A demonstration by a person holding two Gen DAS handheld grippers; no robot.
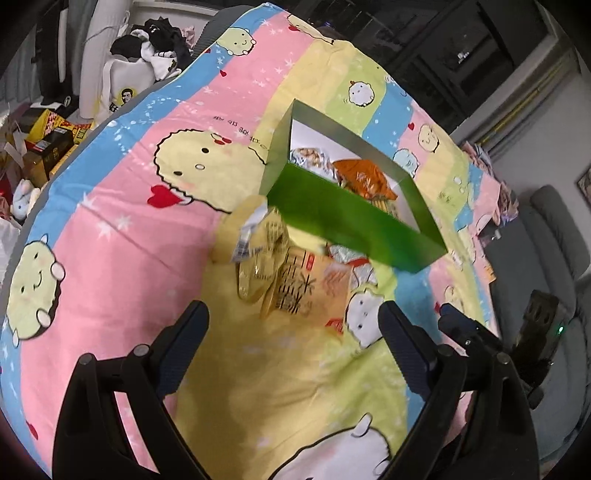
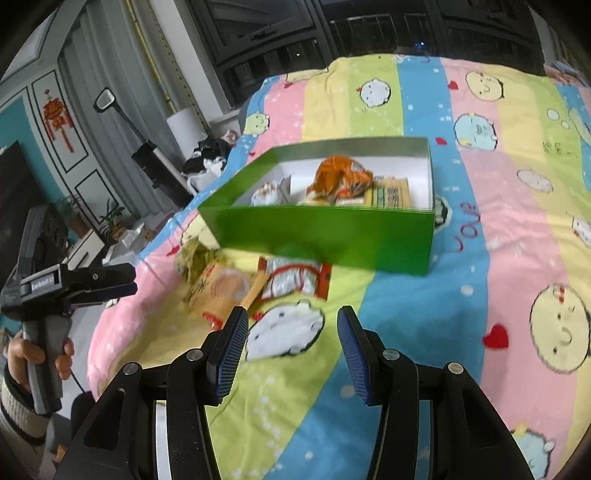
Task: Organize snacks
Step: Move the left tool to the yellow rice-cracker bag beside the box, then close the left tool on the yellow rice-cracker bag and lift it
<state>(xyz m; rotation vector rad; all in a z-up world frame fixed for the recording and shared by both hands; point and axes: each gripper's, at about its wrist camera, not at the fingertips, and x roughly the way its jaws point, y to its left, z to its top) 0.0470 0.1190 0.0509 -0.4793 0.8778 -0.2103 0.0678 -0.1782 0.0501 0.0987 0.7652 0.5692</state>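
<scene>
A green open box (image 1: 347, 221) sits on the cartoon-print bedspread (image 1: 110, 221), with an orange packet (image 1: 365, 177) and a silver packet (image 1: 310, 155) inside. In front of it lie a yellow packet (image 1: 258, 236), a beige printed packet (image 1: 295, 284) and a silver-red packet (image 1: 354, 266). My left gripper (image 1: 293, 308) is open and empty, just short of the beige packet. The right wrist view shows the box (image 2: 332, 236) and the loose silver-red packet (image 2: 295, 280) and beige packet (image 2: 225, 288). My right gripper (image 2: 292, 314) is open and empty, hovering short of them.
A hand (image 2: 22, 354) holds the left gripper (image 2: 133, 280) beyond the bed's left edge. Clothes (image 1: 155, 40) and boxes (image 1: 51, 147) are piled past the bed's far-left side. A grey sofa (image 1: 554, 229) stands to the right. Dark windows (image 2: 332, 33) lie behind the bed.
</scene>
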